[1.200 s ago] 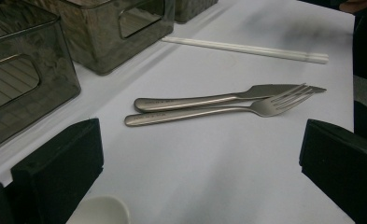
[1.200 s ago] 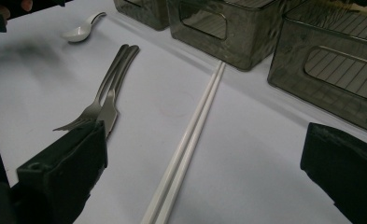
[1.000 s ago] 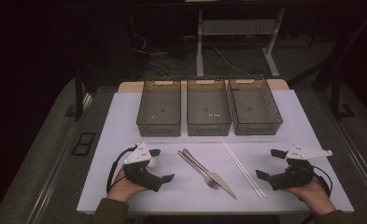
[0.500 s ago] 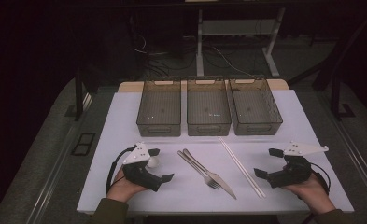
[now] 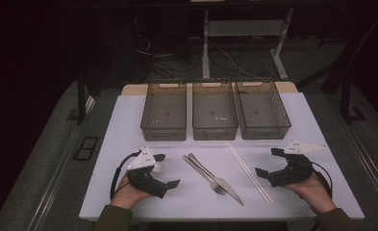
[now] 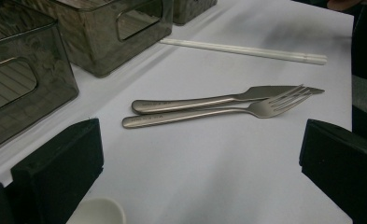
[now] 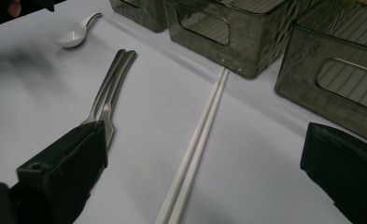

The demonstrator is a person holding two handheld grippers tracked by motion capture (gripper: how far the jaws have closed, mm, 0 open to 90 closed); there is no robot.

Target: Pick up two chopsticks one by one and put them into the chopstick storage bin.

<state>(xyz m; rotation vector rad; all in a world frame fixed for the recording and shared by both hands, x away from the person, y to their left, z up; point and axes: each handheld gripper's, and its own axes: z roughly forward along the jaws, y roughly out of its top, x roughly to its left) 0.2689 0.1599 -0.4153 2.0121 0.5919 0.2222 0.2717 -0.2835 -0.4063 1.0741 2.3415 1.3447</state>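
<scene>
A metal fork [image 5: 207, 175] and knife [image 5: 230, 191] lie side by side at the table's middle, with a pair of white chopsticks [image 5: 249, 172] to their right. A white spoon [image 5: 157, 167] lies between the jaws of my left gripper [image 5: 167, 170], which is open. My right gripper [image 5: 267, 161] is open just right of the chopsticks. In the left gripper view the fork [image 6: 195, 116] and knife [image 6: 209, 100] lie ahead and the spoon's bowl [image 6: 97, 212] shows at the bottom. In the right gripper view the chopsticks [image 7: 204, 121] run between the jaws.
Three grey see-through bins [image 5: 163, 111] [image 5: 214, 110] [image 5: 263, 109] stand in a row at the back of the white table [image 5: 129, 125]. Dark floor, cables and a desk frame lie beyond.
My right gripper has shifted slightly left toward the chopsticks. The left gripper has hardly moved.
</scene>
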